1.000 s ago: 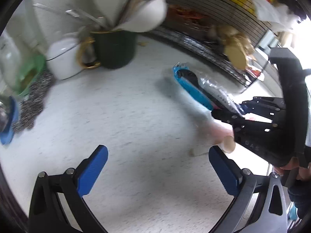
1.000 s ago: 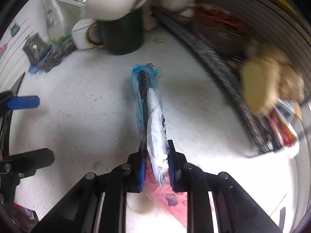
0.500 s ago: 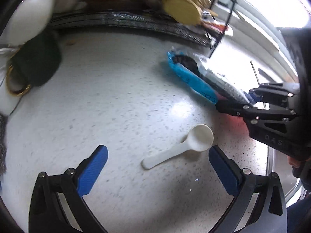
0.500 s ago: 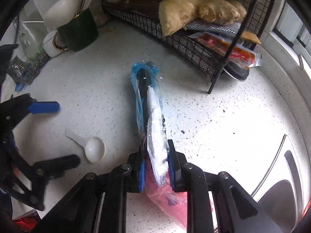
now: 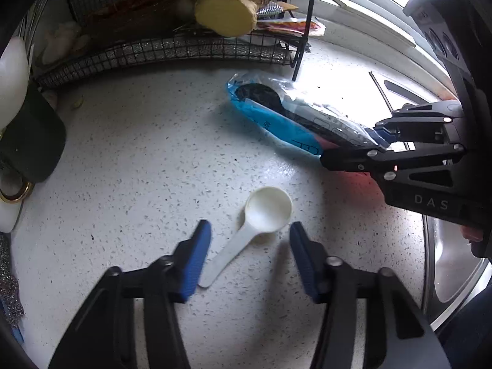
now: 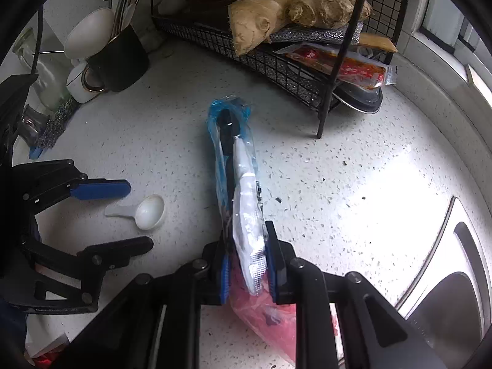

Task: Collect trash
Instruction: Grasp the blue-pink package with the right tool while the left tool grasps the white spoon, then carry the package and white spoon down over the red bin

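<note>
While its jaws close round the scoop (image 5: 264,215), the left gripper (image 5: 250,256) hasn't pinched it.

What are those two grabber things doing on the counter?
A person is picking up trash with a gripper in each hand. The right gripper is shut on a blue wrapper with a black spoon inside, along with a pink bag. The left gripper sits over a white scoop lying on the counter. Its jaws have just been closing, with the scoop between them, but the pads do not press on it yet.
</note>
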`<state>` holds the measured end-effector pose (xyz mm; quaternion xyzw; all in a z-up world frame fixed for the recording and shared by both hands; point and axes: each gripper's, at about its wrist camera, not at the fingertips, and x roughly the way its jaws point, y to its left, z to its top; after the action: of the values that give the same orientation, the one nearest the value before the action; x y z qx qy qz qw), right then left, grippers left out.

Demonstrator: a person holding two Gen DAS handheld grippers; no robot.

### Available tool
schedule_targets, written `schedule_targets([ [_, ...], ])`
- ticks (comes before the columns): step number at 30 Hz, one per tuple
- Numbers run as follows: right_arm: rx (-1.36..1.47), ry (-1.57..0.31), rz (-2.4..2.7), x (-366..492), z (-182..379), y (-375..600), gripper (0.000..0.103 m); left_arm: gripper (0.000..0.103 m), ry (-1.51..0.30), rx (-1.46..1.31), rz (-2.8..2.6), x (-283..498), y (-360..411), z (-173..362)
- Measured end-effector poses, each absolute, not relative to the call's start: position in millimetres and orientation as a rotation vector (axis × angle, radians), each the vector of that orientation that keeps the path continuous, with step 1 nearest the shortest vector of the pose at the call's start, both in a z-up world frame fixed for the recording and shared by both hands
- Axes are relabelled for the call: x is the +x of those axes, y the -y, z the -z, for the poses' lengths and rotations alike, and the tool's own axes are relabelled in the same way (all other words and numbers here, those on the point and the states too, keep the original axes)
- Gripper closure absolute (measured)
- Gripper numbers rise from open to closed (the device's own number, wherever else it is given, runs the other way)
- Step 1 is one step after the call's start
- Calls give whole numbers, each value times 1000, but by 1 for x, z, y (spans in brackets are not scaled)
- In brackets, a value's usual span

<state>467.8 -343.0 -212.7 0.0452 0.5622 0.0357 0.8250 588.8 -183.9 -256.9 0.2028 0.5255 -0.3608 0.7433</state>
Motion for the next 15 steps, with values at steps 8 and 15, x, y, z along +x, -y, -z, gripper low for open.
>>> schedule_targets([
  [8,103,-1203,-74,476,220,329,85,94,-1191,390,748,584,188,257],
  [15,100,-1201,-80,473,219,326,85,94,-1174,349,717,562,179,235],
])
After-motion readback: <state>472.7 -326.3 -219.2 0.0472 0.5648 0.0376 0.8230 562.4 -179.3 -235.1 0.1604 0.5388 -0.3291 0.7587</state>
